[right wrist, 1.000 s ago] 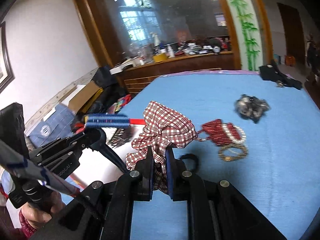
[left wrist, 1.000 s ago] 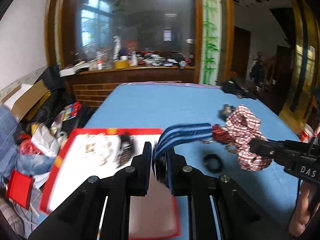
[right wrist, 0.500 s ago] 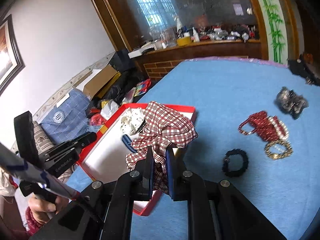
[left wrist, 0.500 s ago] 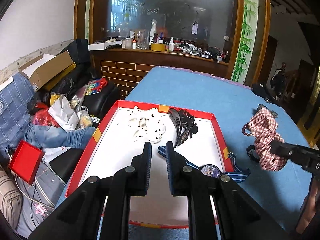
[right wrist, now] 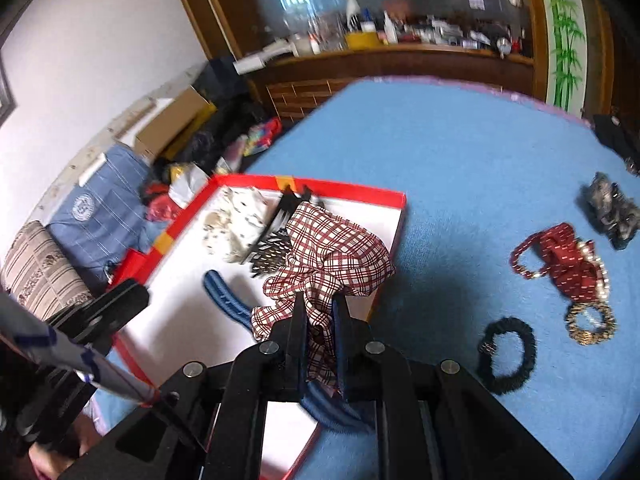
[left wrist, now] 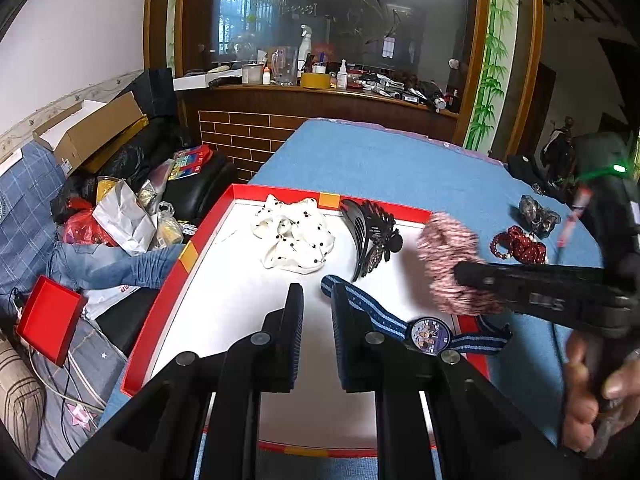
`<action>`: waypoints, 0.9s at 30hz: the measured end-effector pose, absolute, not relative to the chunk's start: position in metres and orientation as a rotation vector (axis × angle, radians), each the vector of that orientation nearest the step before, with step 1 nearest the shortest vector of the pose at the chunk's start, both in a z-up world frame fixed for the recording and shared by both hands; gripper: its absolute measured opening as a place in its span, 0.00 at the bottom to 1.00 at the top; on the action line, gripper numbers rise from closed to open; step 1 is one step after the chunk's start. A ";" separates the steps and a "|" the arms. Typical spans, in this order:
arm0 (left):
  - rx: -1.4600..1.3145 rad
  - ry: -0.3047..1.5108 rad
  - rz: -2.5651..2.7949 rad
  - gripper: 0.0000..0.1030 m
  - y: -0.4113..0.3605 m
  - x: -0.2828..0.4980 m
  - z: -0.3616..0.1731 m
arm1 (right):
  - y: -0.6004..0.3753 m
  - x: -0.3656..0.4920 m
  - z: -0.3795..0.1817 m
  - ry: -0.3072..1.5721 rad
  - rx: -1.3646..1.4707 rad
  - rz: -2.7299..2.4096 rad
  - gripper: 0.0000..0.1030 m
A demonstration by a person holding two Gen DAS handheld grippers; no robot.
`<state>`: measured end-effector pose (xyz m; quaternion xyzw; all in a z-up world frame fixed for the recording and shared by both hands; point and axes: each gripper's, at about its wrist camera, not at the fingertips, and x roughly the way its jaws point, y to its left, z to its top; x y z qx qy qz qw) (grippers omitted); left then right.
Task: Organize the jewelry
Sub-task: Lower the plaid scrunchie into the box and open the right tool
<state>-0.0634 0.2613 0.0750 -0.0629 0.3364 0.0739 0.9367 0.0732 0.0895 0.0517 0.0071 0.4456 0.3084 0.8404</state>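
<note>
A red-rimmed white tray (left wrist: pixel 224 216) (right wrist: pixel 352 192) lies on the blue table. In it are a white dotted scrunchie (left wrist: pixel 294 236) (right wrist: pixel 236 216), a black hair claw (left wrist: pixel 372 240) (right wrist: pixel 276 248) and a blue striped watch (left wrist: pixel 424 332) (right wrist: pixel 228 300), whose strap hangs over the right rim. My left gripper (left wrist: pixel 316 304) is open and empty above the tray, just left of the watch strap. My right gripper (right wrist: pixel 320 312) is shut on a red plaid scrunchie (right wrist: pixel 332 256) (left wrist: pixel 452 264) and holds it over the tray's right side.
On the blue table to the right lie a black hair tie (right wrist: pixel 508 354), a red beaded piece (right wrist: pixel 560 256) (left wrist: pixel 520 244), a gold bracelet (right wrist: pixel 590 322) and a grey scrunchie (right wrist: pixel 610 208) (left wrist: pixel 536 214). Bags, boxes and clothes are piled left of the table (left wrist: pixel 100 216).
My left gripper laid the blue watch in the tray, let go and opened. My right gripper carried the plaid scrunchie left, from over the table to over the tray.
</note>
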 end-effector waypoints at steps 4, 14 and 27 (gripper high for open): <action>-0.119 0.712 0.134 0.14 0.256 -0.059 0.067 | 0.103 0.080 0.044 0.957 -0.004 0.651 0.14; -0.119 0.723 0.114 0.13 0.253 -0.059 0.062 | 0.084 0.071 0.060 0.919 -0.016 0.694 0.38; -0.112 0.716 0.100 0.13 0.248 -0.062 0.067 | 0.028 0.039 0.086 0.838 0.063 0.783 0.38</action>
